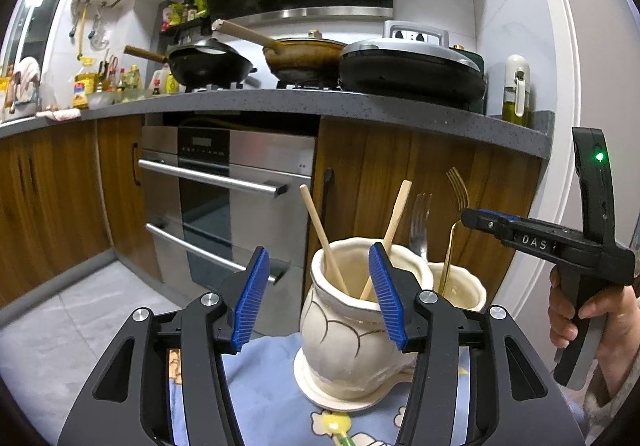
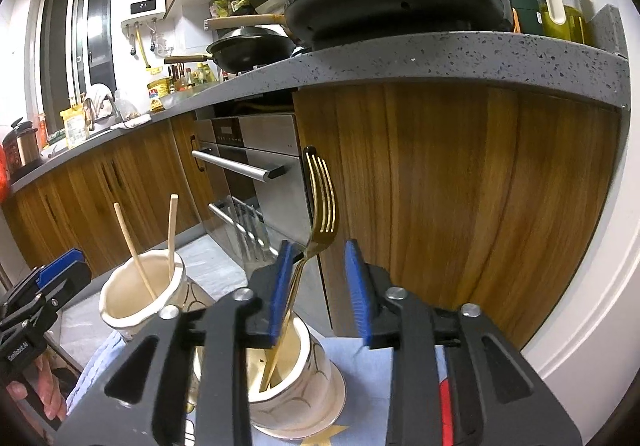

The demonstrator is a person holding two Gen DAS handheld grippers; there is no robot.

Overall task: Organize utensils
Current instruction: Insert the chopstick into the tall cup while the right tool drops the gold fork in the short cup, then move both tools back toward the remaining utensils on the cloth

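A: How far along is it?
B: Nearly done, I judge. The right gripper (image 2: 318, 292) is spread wide, the gold fork (image 2: 316, 214) standing in the cup (image 2: 296, 378) under it, touching its left pad.
A: And the left?
B: The left gripper (image 1: 320, 298) is wide, empty. 2 chopsticks (image 1: 320, 230) lean in the jar (image 1: 344, 338) ahead; a silver fork (image 1: 419, 222) stands beyond.

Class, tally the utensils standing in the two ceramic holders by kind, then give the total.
Chopsticks: 2
Gold forks: 1
Silver forks: 1
Total: 4
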